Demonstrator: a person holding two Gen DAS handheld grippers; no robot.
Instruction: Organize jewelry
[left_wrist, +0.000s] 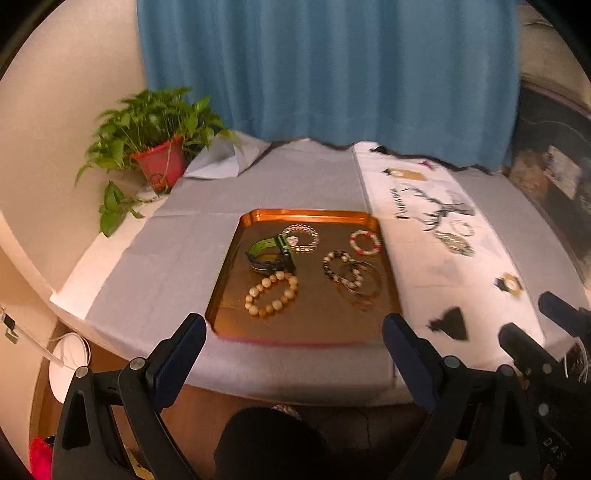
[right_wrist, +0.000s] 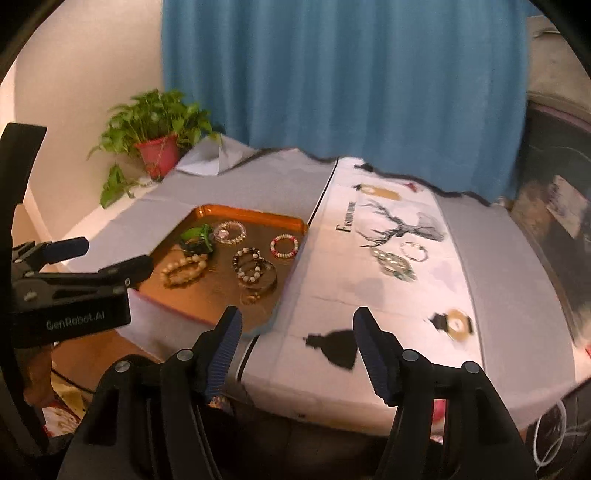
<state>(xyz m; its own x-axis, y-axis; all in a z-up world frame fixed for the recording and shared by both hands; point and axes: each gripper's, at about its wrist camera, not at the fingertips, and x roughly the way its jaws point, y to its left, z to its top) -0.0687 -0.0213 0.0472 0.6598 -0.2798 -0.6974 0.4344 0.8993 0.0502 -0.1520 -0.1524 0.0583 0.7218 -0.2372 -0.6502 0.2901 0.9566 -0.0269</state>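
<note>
- Jewelry lies mostly in the copper-coloured tray (left_wrist: 229, 280) on the grey-covered table (left_wrist: 177, 251).
- Inside the tray in the left wrist view: a green-strapped watch (left_wrist: 271, 254) near centre, a clear bead bracelet (left_wrist: 301, 238) at its 1 o'clock, touching or overlapping it, and a cream wooden-bead bracelet (left_wrist: 271, 295) at the watch's 6 o'clock.
- A red-and-white bracelet (left_wrist: 365, 242) sits at the tray's 2 o'clock corner; a dark-and-white bead bracelet (left_wrist: 341, 269) overlaps thin metal bangles (left_wrist: 364, 286) at 4 o'clock.
- Two more pieces, a green beaded one (right_wrist: 393, 264) and a small pale bracelet (right_wrist: 414, 251), rest on the printed white cloth (right_wrist: 369, 302), at 3 o'clock from the tray.
- Left gripper (left_wrist: 293, 345) hangs at the table's near edge, its claw spread wide and empty.
- Right gripper (right_wrist: 297, 343) hangs over the cloth's near edge, its claw parted, nothing between the pads.
- A potted plant (left_wrist: 155, 147) stands at the table's 10 o'clock corner before a blue curtain (left_wrist: 325, 66).
</note>
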